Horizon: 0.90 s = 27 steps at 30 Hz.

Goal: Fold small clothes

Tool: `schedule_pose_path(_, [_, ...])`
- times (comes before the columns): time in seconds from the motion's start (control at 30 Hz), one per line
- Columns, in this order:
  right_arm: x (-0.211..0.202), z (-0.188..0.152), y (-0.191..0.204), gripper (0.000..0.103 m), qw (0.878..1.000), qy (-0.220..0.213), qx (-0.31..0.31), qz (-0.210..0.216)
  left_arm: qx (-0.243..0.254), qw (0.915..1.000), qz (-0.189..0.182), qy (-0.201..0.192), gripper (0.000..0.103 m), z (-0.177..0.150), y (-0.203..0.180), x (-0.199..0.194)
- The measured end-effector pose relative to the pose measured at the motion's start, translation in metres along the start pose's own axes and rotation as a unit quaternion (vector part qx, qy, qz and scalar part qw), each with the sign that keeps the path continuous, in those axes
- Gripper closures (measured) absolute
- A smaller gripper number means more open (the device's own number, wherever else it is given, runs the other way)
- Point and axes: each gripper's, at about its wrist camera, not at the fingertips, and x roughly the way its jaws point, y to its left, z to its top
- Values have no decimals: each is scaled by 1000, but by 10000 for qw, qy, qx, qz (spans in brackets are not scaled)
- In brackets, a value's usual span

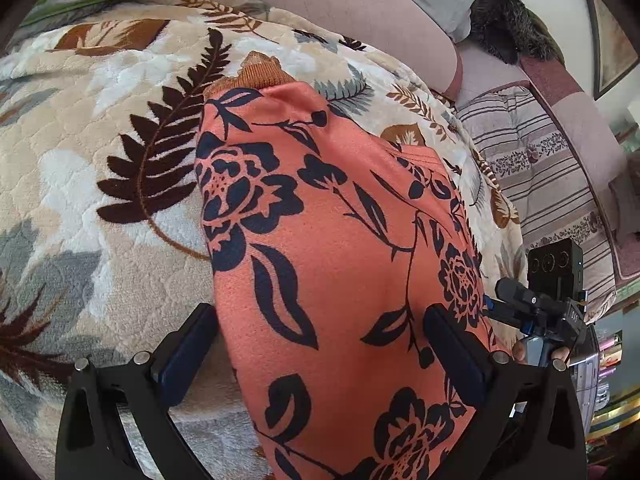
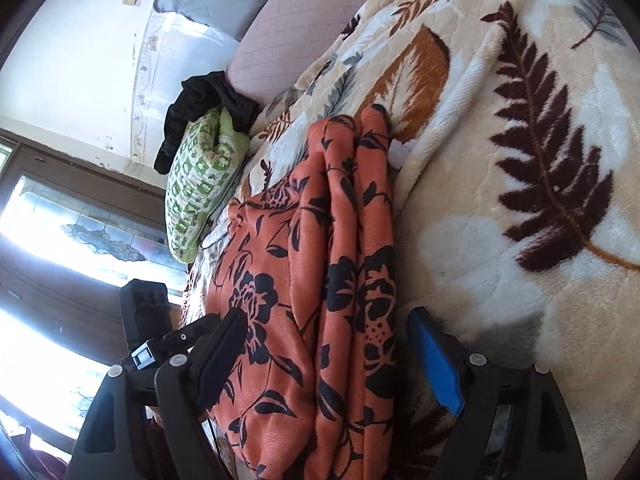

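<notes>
Plush leaf-print blanket (image 1: 100, 152) covers the bed, cream with brown ferns and grey leaves. On it lies the orange floral garment (image 1: 320, 240), a small piece with dark navy flowers and a ribbed orange cuff (image 1: 260, 72) at its far end. In the right wrist view the same garment (image 2: 320, 280) shows as several stacked folds with a long edge running away from the camera.

The left tool (image 1: 320, 340) has its fingers spread wide, one on each side of the cloth, with the fabric between them and the pads not pressing it. The right tool (image 2: 332, 352) also stands wide apart, straddling the folded layers without gripping; its blue pad (image 2: 436, 364) rests near the blanket beside the garment.

A green patterned pillow (image 2: 200, 184) and a dark cloth (image 2: 200, 112) lie farther up the bed.
</notes>
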Motion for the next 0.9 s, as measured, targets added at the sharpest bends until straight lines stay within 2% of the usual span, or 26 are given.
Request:
schedule_pose_path(0.13, [16, -7, 13, 18, 9997, 134, -181, 87, 174, 9997, -139, 128, 1, -4, -12, 5])
schedule_pose_path(0.27, [25, -13, 26, 20, 9988, 129, -463, -128, 325, 9994, 58, 87, 1, -6, -21, 9])
schedule_pose_path(0.37, [30, -15, 36, 28, 9967, 122, -671, -435, 286, 9996, 70, 15, 2, -6, -20, 7])
schedule_pose_path(0.5, [33, -18, 49, 43, 9909, 42, -1026, -870, 385, 9988, 287, -114, 16, -7, -22, 4])
schedule_pose_path(0.57, [32, -18, 53, 47, 9894, -26, -1092, -957, 411, 9984, 336, -194, 22, -6, -22, 1])
schedule_pose_path(0.63, [30, -19, 60, 50, 9871, -106, -1198, -1053, 441, 9979, 392, -272, 34, -6, -22, -3])
schedule_pose_path(0.73, [29, -20, 76, 52, 9824, -235, -1422, -1188, 417, 9976, 408, -365, 45, -5, -20, -11])
schedule_pose_path(0.8, [28, -20, 86, 54, 9800, -337, -1524, -1236, 426, 9973, 419, -426, 50, -5, -20, -18])
schedule_pose_path(0.9, [26, -21, 102, 55, 9758, -498, -1701, -1283, 472, 9958, 538, -564, 51, -5, -21, -32])
